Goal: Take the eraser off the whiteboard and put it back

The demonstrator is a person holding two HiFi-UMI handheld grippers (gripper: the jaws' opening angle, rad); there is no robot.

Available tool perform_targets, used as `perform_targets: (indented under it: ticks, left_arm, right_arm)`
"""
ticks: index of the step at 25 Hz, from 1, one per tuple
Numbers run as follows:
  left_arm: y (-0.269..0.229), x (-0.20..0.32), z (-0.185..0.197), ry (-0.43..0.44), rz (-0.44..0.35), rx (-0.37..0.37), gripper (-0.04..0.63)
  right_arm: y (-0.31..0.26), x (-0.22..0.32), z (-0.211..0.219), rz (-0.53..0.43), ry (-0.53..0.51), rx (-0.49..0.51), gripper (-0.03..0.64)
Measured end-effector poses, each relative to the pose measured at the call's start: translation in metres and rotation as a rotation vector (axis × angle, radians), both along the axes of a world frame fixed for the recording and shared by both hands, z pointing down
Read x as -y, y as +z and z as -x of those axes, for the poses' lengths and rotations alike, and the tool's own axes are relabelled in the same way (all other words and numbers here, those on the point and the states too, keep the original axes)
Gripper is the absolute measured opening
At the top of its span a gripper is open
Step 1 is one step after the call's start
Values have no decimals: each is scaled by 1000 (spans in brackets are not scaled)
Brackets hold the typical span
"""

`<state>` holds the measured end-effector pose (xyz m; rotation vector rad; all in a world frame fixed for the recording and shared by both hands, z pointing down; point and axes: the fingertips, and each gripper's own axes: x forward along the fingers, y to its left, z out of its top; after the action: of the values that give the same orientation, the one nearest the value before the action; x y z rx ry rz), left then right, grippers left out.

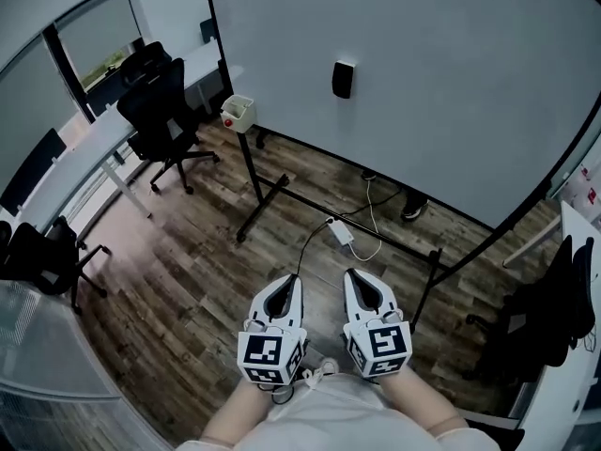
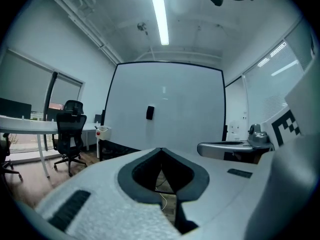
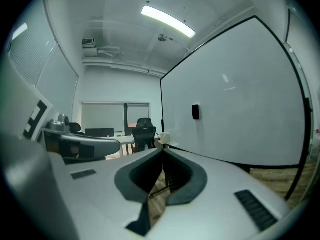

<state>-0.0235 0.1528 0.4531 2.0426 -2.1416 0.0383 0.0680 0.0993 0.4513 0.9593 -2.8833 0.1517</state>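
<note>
A small black eraser (image 1: 344,80) sticks to the big whiteboard (image 1: 451,73), about mid-height and left of centre. It also shows in the left gripper view as the eraser (image 2: 150,112) and in the right gripper view as the eraser (image 3: 195,112). My left gripper (image 1: 286,285) and right gripper (image 1: 358,278) are held side by side, well short of the board, and point toward it. Both are shut with nothing between the jaws. The left gripper (image 2: 161,150) and the right gripper (image 3: 163,151) each show tips that meet.
The board's black stand legs (image 1: 258,200) reach out over the wood floor. A white power strip with cables (image 1: 340,233) lies under the board. A small white box (image 1: 238,113) hangs at the board's left corner. Office chairs (image 1: 161,111) and a desk (image 1: 80,163) stand left; another chair (image 1: 549,318) stands right.
</note>
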Motion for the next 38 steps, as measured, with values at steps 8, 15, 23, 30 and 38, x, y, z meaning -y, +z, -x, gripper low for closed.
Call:
perform_targets:
  ticks: [8, 15, 23, 30, 38]
  left_arm:
    - [7, 97, 23, 82, 29, -1, 17]
    - [0, 199, 68, 189, -1, -3, 17]
    - [-28, 312, 105, 380, -49, 41, 17]
    - [-40, 375, 110, 502, -88, 77, 18]
    - [-43, 419, 104, 482, -85, 28, 20]
  right_arm:
    - [11, 92, 21, 33, 75, -8, 28]
    - [3, 179, 47, -2, 233, 9, 28]
    - [-13, 267, 88, -12, 410, 34, 28]
    - [-18, 313, 102, -32, 524, 44, 28]
    - [-15, 342, 94, -16, 545, 2, 28]
